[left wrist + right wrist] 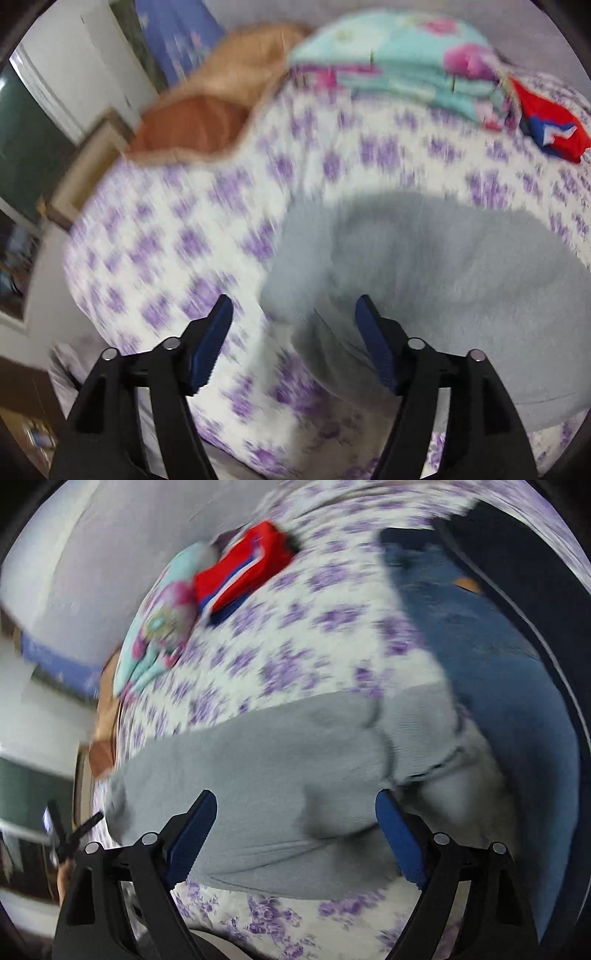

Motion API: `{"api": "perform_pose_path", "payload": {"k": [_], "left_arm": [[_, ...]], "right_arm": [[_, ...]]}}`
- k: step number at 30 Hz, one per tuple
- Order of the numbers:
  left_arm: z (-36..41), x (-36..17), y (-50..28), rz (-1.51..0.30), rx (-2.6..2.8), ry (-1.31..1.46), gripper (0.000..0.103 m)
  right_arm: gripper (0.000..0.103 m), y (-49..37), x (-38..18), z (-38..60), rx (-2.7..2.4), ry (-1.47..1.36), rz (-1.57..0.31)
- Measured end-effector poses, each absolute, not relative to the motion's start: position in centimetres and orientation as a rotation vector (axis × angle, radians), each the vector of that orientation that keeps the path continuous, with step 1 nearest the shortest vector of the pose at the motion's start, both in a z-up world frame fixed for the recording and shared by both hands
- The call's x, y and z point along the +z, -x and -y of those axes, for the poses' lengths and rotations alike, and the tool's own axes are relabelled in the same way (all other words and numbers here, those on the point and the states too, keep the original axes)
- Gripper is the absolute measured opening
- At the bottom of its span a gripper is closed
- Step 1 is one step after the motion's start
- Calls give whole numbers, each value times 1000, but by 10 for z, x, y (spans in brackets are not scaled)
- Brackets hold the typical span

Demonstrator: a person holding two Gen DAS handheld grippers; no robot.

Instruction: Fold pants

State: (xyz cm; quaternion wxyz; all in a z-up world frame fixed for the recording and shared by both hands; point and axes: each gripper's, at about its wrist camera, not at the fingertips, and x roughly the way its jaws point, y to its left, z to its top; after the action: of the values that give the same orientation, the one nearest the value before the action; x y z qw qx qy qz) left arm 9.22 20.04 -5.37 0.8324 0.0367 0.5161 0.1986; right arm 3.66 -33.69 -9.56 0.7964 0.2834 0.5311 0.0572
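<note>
- The grey pants (424, 266) lie on the bedsheet (207, 206) with purple flowers; in the left wrist view they fill the lower right of the frame, and in the right wrist view (280, 753) they cross the middle and lower part.
- The left gripper (293, 314) has its jaws wide apart and holds nothing; one end of the pants sits between and just beyond its fingers.
- The right gripper (295, 805) is also spread wide and empty, above the wrinkled middle of the pants.
- Both views are blurred, so I cannot tell how many layers of cloth lie under each gripper.
- Risk: if a gripper closes on the top layer only, the pants can open or twist when lifted, and the fold will be uneven.
- Risk: a gripper that goes too deep can pinch the bedsheet together with the pants and drag it.
- Risk: the blue jeans (491, 672) at the right of the right wrist view lie just beside the grey pants; a wide sweep can catch or push them.
- The red garment (247, 565) and the turquoise floral bedding (159, 627) in the upper left are well apart and are less likely to interfere.
</note>
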Motion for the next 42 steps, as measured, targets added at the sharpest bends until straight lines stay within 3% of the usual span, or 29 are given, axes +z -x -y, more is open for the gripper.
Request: {"api": "perform_pose_path", "payload": {"k": [4,9,10,11,12,13,16,18,21,24,25,28,30,33,35,39,42], "left_arm": [[-196,-31,-92,-1026,328,49,81],[-167,-74,-111,-1122,225,107,82],[-163,-87,-113,-1157,220,106,82],[-157,-102,-116,-1195,219,89,82],[-153,-112,-116,-1215,218,69,82],[-150,-121,-116,-1235,219,46,82],[-148,-137,-114,-1270,227,4,82],[-149,-137,-112,-1271,213,-6,82],[-150,-139,-112,-1284,181,-38,82],[-154,-140,-116,-1302,158,-40,82],[-155,-139,-117,-1308,154,-42,82],[-154,-139,-118,-1319,128,-71,82],[-150,-135,-117,-1318,123,-96,81],[-143,-118,-109,-1274,95,-98,81],[-135,-100,-103,-1221,31,-60,81],[-105,-86,-98,-1148,-85,-47,87],[-89,-108,-107,-1184,-71,-105,88]], "right_arm": [[88,-31,-104,341,60,-670,-1141],[86,-40,-114,339,-19,-678,-1134],[74,-44,-116,341,-25,-685,-1117],[49,-50,-120,344,-29,-698,-1100],[38,-56,-125,346,-36,-708,-1104],[11,-61,-130,348,-45,-721,-1121],[10,-64,-118,344,-1,-742,-1142],[10,-48,-77,339,114,-803,-1080],[10,-21,-31,341,131,-781,-1037],[14,-4,-42,349,92,-794,-1083],[22,-1,-55,351,52,-771,-1106],[61,6,-124,361,-153,-654,-1250],[63,20,-148,369,-174,-788,-1274],[67,29,-121,366,-129,-714,-1206],[85,38,-101,374,-153,-694,-1144],[87,37,-112,383,-142,-848,-1134],[87,25,-125,370,-114,-920,-1139]]}}
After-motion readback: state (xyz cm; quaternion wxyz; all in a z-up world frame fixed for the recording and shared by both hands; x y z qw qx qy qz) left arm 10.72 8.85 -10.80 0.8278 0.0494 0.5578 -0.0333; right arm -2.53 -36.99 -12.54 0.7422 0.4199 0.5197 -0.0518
